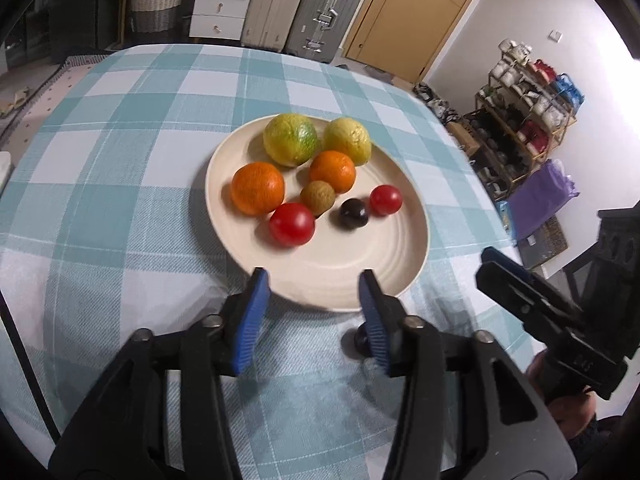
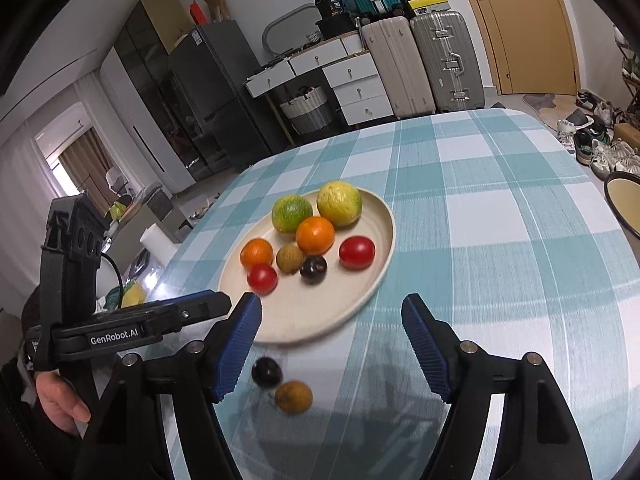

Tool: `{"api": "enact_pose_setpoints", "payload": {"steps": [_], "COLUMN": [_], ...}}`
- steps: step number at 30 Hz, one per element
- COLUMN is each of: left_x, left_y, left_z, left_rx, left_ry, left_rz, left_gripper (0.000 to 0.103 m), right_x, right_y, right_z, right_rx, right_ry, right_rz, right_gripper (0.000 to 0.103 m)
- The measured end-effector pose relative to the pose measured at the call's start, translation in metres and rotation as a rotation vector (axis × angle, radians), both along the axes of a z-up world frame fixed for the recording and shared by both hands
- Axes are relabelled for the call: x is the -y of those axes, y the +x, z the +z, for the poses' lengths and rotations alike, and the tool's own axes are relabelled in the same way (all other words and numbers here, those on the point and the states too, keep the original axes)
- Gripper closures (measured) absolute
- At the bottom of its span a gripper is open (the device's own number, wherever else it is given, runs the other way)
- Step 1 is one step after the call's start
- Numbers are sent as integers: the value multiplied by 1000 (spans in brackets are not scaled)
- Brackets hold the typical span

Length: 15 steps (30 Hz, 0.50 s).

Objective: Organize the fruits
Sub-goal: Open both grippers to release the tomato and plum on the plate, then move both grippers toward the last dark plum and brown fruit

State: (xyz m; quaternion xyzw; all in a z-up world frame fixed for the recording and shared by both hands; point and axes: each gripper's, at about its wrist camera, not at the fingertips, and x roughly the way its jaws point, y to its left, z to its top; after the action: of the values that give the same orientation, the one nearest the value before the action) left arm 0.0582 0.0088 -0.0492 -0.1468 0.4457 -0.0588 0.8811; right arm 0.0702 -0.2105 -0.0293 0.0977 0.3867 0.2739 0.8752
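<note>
A cream plate (image 1: 360, 248) (image 2: 316, 312) on the checked tablecloth carries two yellow-green citrus (image 1: 290, 140), two oranges (image 1: 258, 194), two red tomatoes (image 1: 292, 224), a brown fruit (image 1: 318, 197) and a dark round fruit (image 1: 354, 213). My left gripper (image 1: 314, 280) is open over the plate's near rim, with nothing between its blue pads. On the cloth in front of the plate lie a second dark fruit (image 2: 266, 372), half hidden behind a finger in the left wrist view, and a second brown fruit (image 2: 293, 397). Above them my right gripper (image 2: 332, 304) is open, touching neither.
Beside my right gripper, the left gripper (image 2: 216, 306) shows from the side with a hand (image 2: 60, 400) below it. A dark-rimmed bowl (image 2: 624, 204) sits at the table's right edge. Suitcases (image 2: 420, 64), white drawers (image 2: 352, 80) and a shoe rack (image 1: 520, 112) stand beyond the table.
</note>
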Motion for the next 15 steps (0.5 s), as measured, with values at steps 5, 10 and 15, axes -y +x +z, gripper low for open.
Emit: {"api": "enact_pose_setpoints", "payload": {"steps": [5, 10, 15], "left_x": [5, 5, 1], "left_y": [-8, -18, -26], "left_z": [-2, -5, -9], "left_rx": [-16, -14, -32], "left_ry": [22, 35, 44], "left_rz": [1, 13, 24], "left_gripper": [43, 25, 22], "right_x": [0, -1, -5], "right_y": [-12, -24, -34], "right_z": [0, 1, 1], "right_rx": [9, 15, 20], "right_ry": [-25, -36, -54], "right_rz": [6, 12, 34], "right_gripper": [27, 21, 21]}}
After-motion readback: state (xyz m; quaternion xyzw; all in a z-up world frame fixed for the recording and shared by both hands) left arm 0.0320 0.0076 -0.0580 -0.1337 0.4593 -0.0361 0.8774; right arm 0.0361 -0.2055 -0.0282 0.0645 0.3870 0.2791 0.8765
